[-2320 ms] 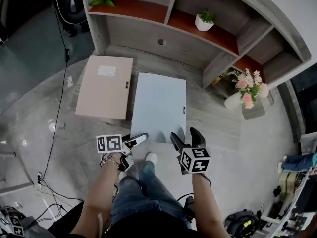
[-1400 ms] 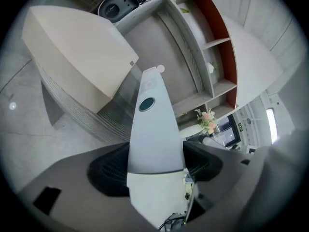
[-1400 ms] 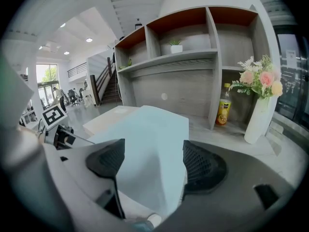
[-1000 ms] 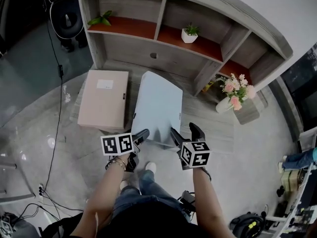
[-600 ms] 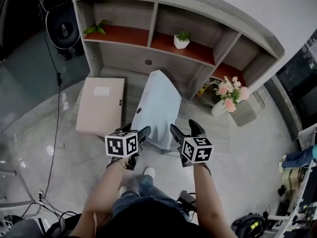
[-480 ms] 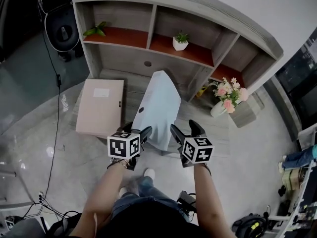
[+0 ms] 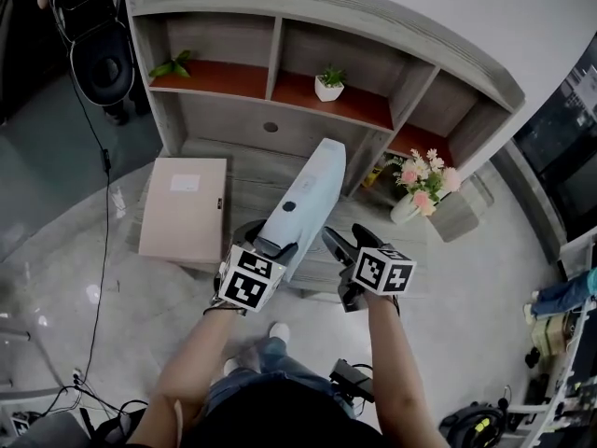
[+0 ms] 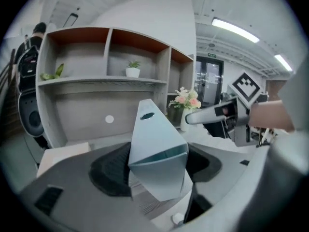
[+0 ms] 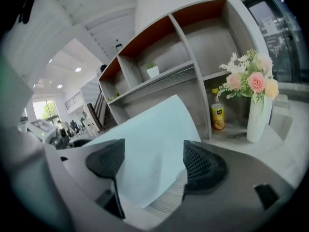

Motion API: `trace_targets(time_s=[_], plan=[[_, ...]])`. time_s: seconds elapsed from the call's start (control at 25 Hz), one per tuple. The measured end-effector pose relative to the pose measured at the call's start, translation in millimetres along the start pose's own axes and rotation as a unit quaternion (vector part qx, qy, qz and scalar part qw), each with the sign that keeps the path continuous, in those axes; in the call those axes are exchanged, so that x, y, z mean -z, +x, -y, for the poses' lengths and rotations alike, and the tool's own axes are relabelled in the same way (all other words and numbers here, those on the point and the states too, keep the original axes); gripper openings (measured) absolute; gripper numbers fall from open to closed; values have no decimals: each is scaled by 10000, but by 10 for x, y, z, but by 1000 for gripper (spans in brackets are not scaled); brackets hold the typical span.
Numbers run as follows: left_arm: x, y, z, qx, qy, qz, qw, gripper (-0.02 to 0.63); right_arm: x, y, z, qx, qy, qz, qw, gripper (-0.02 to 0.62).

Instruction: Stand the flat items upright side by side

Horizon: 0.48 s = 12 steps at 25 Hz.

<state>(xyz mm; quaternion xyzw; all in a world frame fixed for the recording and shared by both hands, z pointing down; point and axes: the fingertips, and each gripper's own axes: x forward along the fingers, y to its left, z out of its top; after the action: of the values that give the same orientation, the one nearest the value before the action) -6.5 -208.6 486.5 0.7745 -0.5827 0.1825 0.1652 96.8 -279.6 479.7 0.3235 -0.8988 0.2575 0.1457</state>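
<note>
Beige file (image 7: 182, 208): lies flat at the left of the low grey wooden platform (image 7: 247, 171), in front of the shelf unit (image 7: 308, 12) and clear of both grippers.
Left gripper (image 7: 269, 243): sits at the near end of the blue file (image 7: 308, 199). Its fingers (image 8: 108, 170) are closed on that narrow end, one pad against each broad side.
Blue file: up on a long edge and somewhat tilted, with the spine and its round hole facing up. The far end points toward the shelf unit. It stands just right of the beige file, with a gap between them.
Right gripper (image 7: 343, 236): just right of the blue file's near end. Its fingers (image 9: 203, 166) are apart, and the file's pale broad face shows across the gap. Whether a pad touches it cannot be told.
Flower vase (image 7: 408, 208): stands on the platform at the right, by the shelf unit's end.
</note>
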Motion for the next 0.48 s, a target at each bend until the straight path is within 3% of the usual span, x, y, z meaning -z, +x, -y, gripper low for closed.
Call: trace_targets(time_s=[0.12, 0.2, 0.32, 0.48], plan=[[-28, 67, 94, 23, 584, -159, 9982, 327, -137, 13, 36, -144, 360, 22, 9992, 391], [-60, 120, 176, 21, 773, -217, 9968, 327, -212, 14, 54, -187, 441, -8, 9989, 391], [-101, 212, 329, 114, 770, -317, 9965, 328, -278, 15, 89, -243, 570, -124, 9980, 391], [-162, 293, 538, 535, 449, -414, 9967, 336, -331, -8, 139, -249, 653, -207, 9973, 391]])
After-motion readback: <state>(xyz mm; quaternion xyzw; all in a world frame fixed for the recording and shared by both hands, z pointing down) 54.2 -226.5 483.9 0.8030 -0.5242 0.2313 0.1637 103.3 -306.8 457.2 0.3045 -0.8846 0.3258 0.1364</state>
